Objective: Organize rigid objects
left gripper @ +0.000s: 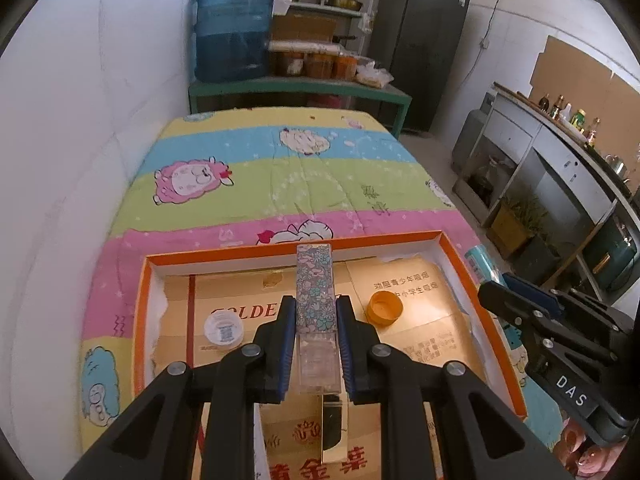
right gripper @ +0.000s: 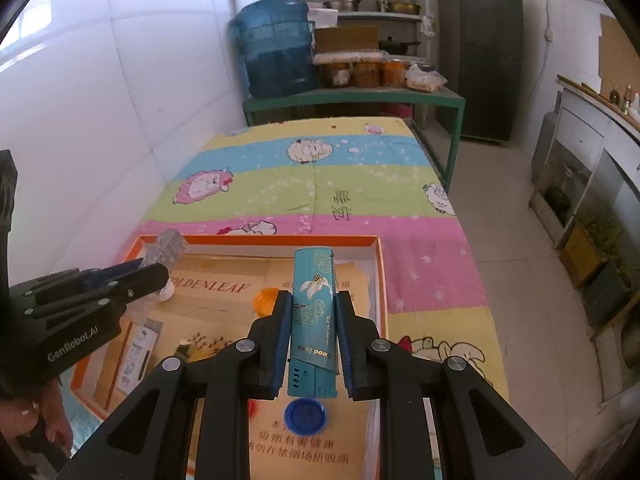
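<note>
Hovering over the orange tray (left gripper: 460, 240), a floral lighter (left gripper: 315, 284) is clamped by the left gripper (left gripper: 315, 320) and a teal lighter (right gripper: 314, 312) by the right gripper (right gripper: 314, 332).

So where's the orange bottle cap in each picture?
Left wrist view: the orange bottle cap lies in the orange-rimmed box, just right of the floral lighter.
Right wrist view: the cap peeks out left of the teal lighter.
Shared landmark: the blue water jug.
</note>
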`<state>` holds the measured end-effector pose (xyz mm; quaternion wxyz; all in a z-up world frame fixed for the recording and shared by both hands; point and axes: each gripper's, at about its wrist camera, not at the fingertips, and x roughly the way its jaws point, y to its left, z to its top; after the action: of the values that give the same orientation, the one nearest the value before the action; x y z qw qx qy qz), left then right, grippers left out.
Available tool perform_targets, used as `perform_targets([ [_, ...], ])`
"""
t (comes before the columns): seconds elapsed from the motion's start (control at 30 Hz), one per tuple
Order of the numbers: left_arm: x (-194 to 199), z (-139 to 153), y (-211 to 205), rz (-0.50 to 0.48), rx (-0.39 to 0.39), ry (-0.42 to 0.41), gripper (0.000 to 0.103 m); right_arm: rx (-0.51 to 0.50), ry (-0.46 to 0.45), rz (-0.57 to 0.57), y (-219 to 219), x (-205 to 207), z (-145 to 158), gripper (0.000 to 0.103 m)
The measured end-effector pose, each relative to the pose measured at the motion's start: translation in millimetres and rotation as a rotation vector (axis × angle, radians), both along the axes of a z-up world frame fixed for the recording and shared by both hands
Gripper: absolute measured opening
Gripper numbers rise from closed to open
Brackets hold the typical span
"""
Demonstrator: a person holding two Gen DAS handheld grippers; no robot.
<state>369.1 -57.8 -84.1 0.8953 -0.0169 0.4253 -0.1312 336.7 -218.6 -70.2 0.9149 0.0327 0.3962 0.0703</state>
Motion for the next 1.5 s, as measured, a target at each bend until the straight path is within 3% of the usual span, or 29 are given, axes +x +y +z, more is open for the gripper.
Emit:
perform_targets([
  [0.9,43,-52,-11,0.008,0.001,0.131,0.020,-0.012,0.133,0.015,5,45,-54,0.022],
  [1.5,43,-59,-4,-0.015,-0.059,0.140,0.026,0.020,0.209,0.022,4,51,-69,0.024],
])
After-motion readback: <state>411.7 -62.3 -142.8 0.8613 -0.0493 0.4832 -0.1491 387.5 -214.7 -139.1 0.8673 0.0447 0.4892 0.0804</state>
